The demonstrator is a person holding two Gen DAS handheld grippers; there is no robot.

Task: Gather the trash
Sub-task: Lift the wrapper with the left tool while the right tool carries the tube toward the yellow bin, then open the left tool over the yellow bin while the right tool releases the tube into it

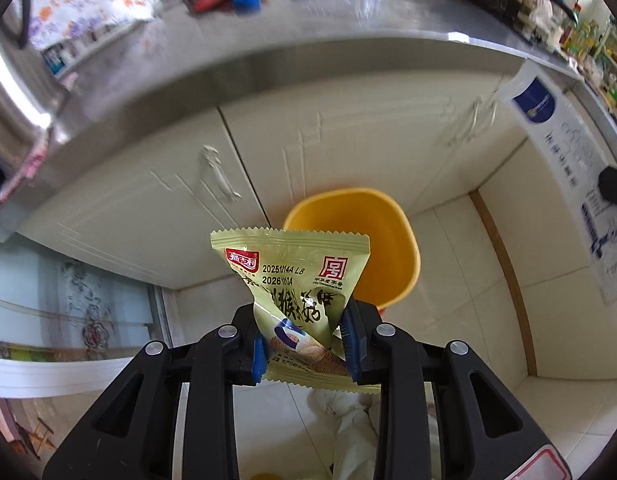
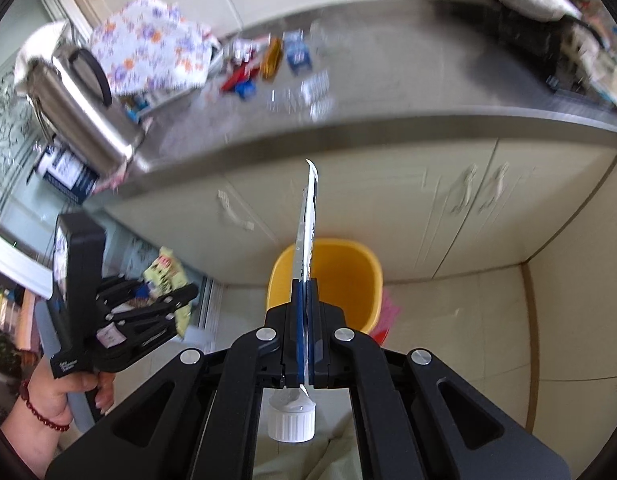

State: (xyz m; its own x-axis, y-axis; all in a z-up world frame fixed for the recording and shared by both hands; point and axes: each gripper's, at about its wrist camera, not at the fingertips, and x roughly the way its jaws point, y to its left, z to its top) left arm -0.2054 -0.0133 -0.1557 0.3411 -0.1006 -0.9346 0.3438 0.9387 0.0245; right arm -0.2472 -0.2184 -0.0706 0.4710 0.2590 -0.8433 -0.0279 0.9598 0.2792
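My left gripper (image 1: 304,344) is shut on a pale green snack wrapper (image 1: 292,276) with red and black print, held above the floor just in front of the yellow bin (image 1: 372,224). My right gripper (image 2: 307,320) is shut on a flattened white toothpaste tube (image 2: 308,216), seen edge-on, cap (image 2: 291,420) toward the camera, its tip over the yellow bin (image 2: 340,276). The left gripper (image 2: 156,304) with the green wrapper (image 2: 166,276) also shows at the left of the right wrist view. Several wrappers (image 2: 268,60) lie on the steel counter.
The steel counter (image 1: 268,64) runs above cream cabinet doors (image 1: 348,148). A steel kettle (image 2: 84,108) and a floral cloth (image 2: 156,48) sit at its left. Dark items (image 2: 528,36) sit at its right. A white printed bag (image 1: 568,152) hangs from the counter edge at the right.
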